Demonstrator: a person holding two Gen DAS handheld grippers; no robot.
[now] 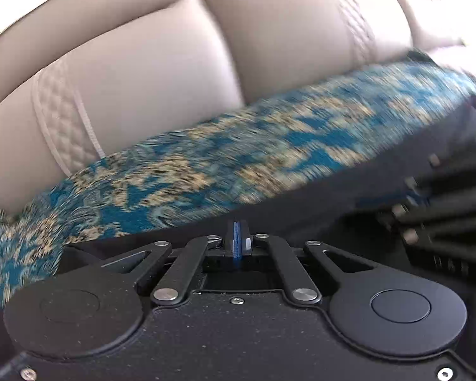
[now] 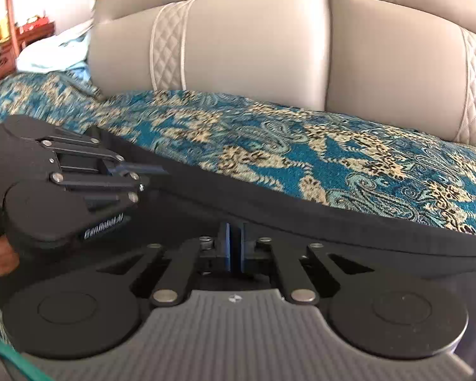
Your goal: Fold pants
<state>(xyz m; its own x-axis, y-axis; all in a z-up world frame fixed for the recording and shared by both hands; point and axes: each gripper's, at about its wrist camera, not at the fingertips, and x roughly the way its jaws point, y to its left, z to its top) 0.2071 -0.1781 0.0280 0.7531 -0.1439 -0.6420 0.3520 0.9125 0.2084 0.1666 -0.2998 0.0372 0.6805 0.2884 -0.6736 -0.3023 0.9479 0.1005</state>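
Observation:
Black pants (image 2: 269,203) lie on a blue and tan patterned sofa cover (image 2: 301,146), their edge running from left to lower right. My right gripper (image 2: 234,238) is shut, its blue pads pressed together at the pants' edge; whether cloth sits between them is hidden. In the left wrist view the pants (image 1: 301,209) fill the lower middle, blurred by motion. My left gripper (image 1: 237,238) is shut at the pants' edge too. The left gripper also shows in the right wrist view (image 2: 142,171), lying sideways on the pants. The right gripper shows blurred in the left wrist view (image 1: 428,209).
Beige padded sofa backrest (image 2: 254,47) with quilted stripes stands behind the seat. A white and pale blue cloth (image 2: 54,50) lies at the far left end. Wooden furniture (image 2: 19,31) with small items stands beyond. A hand (image 2: 0,257) holds the left gripper.

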